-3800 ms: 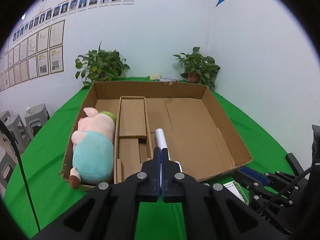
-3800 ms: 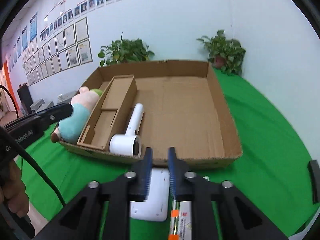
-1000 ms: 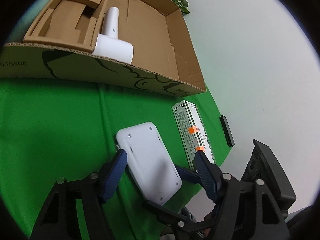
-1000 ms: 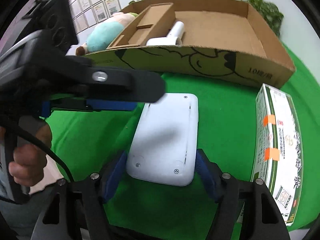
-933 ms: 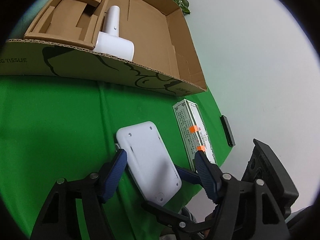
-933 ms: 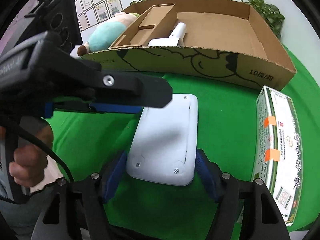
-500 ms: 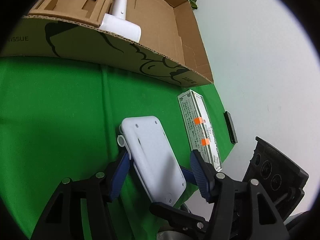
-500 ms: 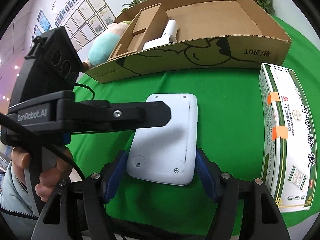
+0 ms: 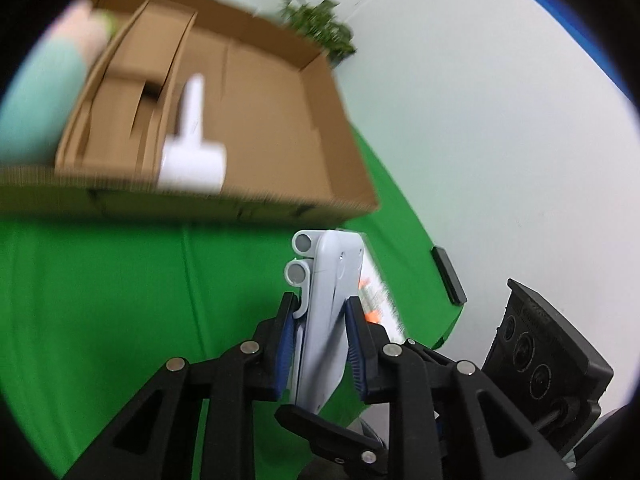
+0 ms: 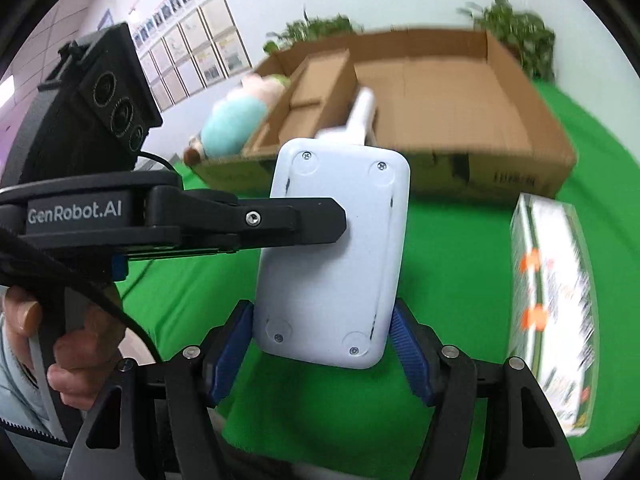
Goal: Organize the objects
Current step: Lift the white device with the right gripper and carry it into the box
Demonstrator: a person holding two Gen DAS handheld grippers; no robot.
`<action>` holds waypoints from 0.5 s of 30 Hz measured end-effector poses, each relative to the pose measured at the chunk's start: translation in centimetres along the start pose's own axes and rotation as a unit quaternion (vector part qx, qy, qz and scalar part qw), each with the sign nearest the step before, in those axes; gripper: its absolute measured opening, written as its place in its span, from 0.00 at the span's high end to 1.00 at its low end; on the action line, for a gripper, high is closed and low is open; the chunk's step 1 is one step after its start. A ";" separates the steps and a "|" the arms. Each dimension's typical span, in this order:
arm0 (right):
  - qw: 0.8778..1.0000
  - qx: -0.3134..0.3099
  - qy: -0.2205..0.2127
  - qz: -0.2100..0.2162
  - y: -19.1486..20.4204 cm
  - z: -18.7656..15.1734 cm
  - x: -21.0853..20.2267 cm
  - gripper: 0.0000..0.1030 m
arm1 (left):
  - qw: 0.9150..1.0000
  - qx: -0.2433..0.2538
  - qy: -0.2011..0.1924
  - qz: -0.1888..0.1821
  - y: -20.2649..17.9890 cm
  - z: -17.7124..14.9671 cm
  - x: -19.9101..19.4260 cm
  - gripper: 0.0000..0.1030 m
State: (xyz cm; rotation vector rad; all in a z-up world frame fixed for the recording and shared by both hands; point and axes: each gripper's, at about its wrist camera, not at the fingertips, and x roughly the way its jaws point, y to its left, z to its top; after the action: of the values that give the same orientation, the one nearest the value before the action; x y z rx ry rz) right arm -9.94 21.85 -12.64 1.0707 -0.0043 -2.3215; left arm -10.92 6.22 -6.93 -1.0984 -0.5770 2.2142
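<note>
A flat white device with rounded corners and corner screws is lifted off the green cloth. My left gripper is shut on its faces, seen edge-on in the left wrist view. My right gripper grips its two long edges near the lower end. The open cardboard box lies beyond, holding a white hair dryer and a plush pig.
A green and white carton with orange tags lies on the cloth at the right. A small black object lies by the table's edge. Potted plants stand behind the box. Cardboard dividers sit inside the box.
The white device has been lifted off the cloth and turned up on edge. My left gripper has closed on its faces. Both grippers have risen toward the box.
</note>
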 end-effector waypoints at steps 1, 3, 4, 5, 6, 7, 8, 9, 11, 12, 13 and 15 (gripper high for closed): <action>1.000 -0.004 -0.011 -0.004 0.2 0.5 -0.4 0.37 | 1.000 0.015 -0.009 0.002 -0.9 0.8 -0.5 0.78; 0.999 -0.013 -0.038 -0.012 0.4 1.9 -1.5 0.37 | 0.999 0.041 -0.027 0.003 -2.4 2.2 -1.5 0.78; 0.998 -0.015 -0.053 -0.015 0.5 2.6 -2.0 0.37 | 0.998 0.053 -0.035 0.003 -3.1 2.9 -2.0 0.78; 0.997 -0.019 -0.072 -0.022 0.5 3.6 -2.8 0.38 | 0.997 0.066 -0.044 0.001 -3.9 3.7 -2.4 0.78; 0.996 -0.023 -0.087 -0.028 0.6 4.4 -3.5 0.38 | 0.996 0.078 -0.052 -0.001 -4.7 4.5 -2.9 0.78; 0.994 -0.025 -0.099 -0.032 0.6 5.1 -3.9 0.38 | 0.994 0.090 -0.058 -0.003 -5.4 5.3 -3.3 0.78; 0.993 -0.029 -0.112 -0.036 0.6 6.1 -4.5 0.38 | 0.993 0.103 -0.063 -0.003 -6.1 5.9 -3.4 0.78; 0.991 -0.032 -0.123 -0.040 0.7 7.1 -4.6 0.39 | 0.991 0.115 -0.068 -0.004 -6.7 6.6 -3.6 0.78; 0.989 -0.037 -0.138 -0.045 0.5 8.4 -5.2 0.39 | 0.989 0.132 -0.074 0.001 -7.6 8.0 -3.3 0.78; 0.988 -0.037 -0.141 -0.045 0.3 9.2 -5.4 0.39 | 0.988 0.135 -0.073 0.001 -7.6 8.6 -3.2 0.78; 0.988 -0.035 -0.141 -0.044 0.1 9.7 -5.3 0.39 | 0.988 0.137 -0.069 0.004 -7.6 9.8 -2.5 0.78; 0.989 -0.032 -0.136 -0.042 -0.8 11.5 -4.8 0.39 | 0.989 0.136 -0.059 0.013 -7.5 12.4 -1.7 0.78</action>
State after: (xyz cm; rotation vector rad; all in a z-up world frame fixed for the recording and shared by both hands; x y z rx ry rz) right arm -15.91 22.32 -1.73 0.7279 0.0101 -2.5082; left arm -17.82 9.05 5.55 -0.8432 -0.2972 2.3092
